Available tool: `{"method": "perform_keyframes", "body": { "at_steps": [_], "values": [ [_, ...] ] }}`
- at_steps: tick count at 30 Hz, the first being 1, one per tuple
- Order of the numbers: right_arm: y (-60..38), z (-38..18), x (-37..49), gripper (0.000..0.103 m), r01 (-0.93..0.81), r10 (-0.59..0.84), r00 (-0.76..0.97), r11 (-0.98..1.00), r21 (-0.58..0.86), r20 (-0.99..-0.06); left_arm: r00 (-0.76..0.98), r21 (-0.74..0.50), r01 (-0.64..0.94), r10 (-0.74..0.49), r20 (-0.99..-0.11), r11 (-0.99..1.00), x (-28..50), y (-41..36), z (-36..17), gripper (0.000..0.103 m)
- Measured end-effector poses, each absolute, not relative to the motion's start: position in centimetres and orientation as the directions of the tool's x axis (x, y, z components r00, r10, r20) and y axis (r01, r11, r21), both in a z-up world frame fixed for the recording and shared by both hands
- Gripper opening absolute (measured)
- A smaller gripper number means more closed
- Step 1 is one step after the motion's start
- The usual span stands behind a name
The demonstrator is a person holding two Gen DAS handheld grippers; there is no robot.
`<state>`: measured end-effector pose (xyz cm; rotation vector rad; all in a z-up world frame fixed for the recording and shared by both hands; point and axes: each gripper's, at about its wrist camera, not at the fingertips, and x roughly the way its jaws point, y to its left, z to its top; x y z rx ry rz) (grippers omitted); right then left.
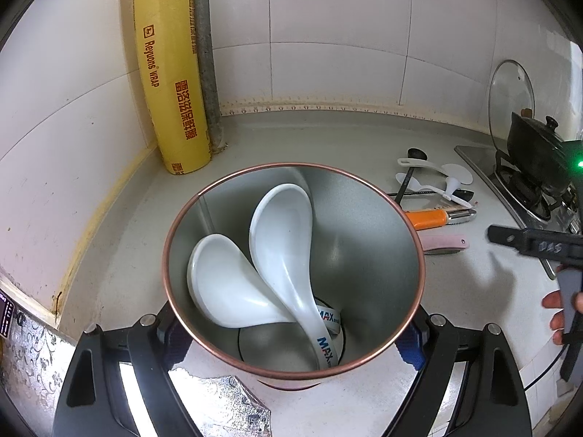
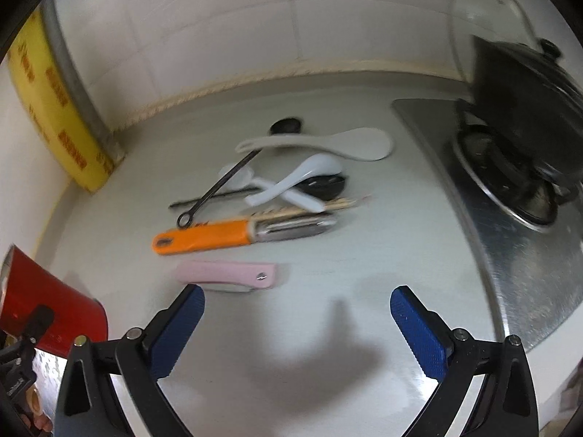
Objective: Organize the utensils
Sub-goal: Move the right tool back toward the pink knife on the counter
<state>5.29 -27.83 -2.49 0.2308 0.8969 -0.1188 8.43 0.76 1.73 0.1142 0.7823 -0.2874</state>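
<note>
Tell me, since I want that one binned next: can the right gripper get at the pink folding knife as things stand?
Probably yes. The right gripper is open and empty, and the pink folding knife lies alone on the counter just ahead of its left finger, apart from the orange peeler. It lies flat, so gripping may be fiddly.

Bright, even light; the right wrist view is motion-blurred, both bend at the edges.

Bare counter opens ahead of the utensil pile

Clear counter [image 2: 328,266] lies below the pink knife [image 2: 226,273]; the stove [image 2: 510,255] hems the right, the red cup [image 2: 54,302] the left.
</note>
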Motion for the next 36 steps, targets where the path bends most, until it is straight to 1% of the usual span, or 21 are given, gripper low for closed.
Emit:
{"method": "perform_keyframes", "body": {
  "at_steps": [3, 10, 17, 23, 28, 34, 36],
  "values": [
    [-25.9, -3.3, 6.4, 0.103, 0.154, 0.016, 0.596, 0.979, 0.133, -0.803, 0.675, -0.006, 0.299, -0.216, -0.705, 0.954, 8.2, 0.8, 1.7, 0.09],
    [-22.1, -5.1, 8.7, 0.103, -0.006, 0.02, 0.543, 1.0, 0.02, -0.84, 0.676, -0.012, 0.308, -0.228, -0.701, 0.951, 8.1, 1.0, 1.7, 0.09],
    [-21.4, -6.1, 11.2, 0.103, -0.15, 0.108, 0.494, 0.988, 0.038, -0.863, 0.677, -0.016, 0.301, -0.225, -0.7, 0.954, 8.2, 1.3, 1.6, 0.09],
    [-21.2, -6.7, 13.3, 0.103, -0.222, 0.165, 0.446, 0.972, 0.07, -0.88, 0.679, -0.014, 0.292, -0.217, -0.701, 0.956, 8.2, 1.4, 1.7, 0.09],
    [-20.2, -7.0, 13.0, 0.103, -0.255, 0.171, 0.419, 0.965, 0.065, -0.892, 0.68, -0.015, 0.287, -0.214, -0.701, 0.958, 8.2, 1.3, 1.7, 0.09],
    [-18.6, -7.1, 10.6, 0.103, -0.317, 0.196, 0.394, 0.946, 0.068, -0.898, 0.68, -0.017, 0.283, -0.213, -0.702, 0.959, 8.2, 1.3, 1.8, 0.09],
    [-18.2, -7.0, 9.7, 0.103, -0.34, 0.242, 0.376, 0.934, 0.109, -0.895, 0.68, -0.017, 0.284, -0.213, -0.702, 0.959, 8.2, 1.3, 1.7, 0.09]
  ]
}}
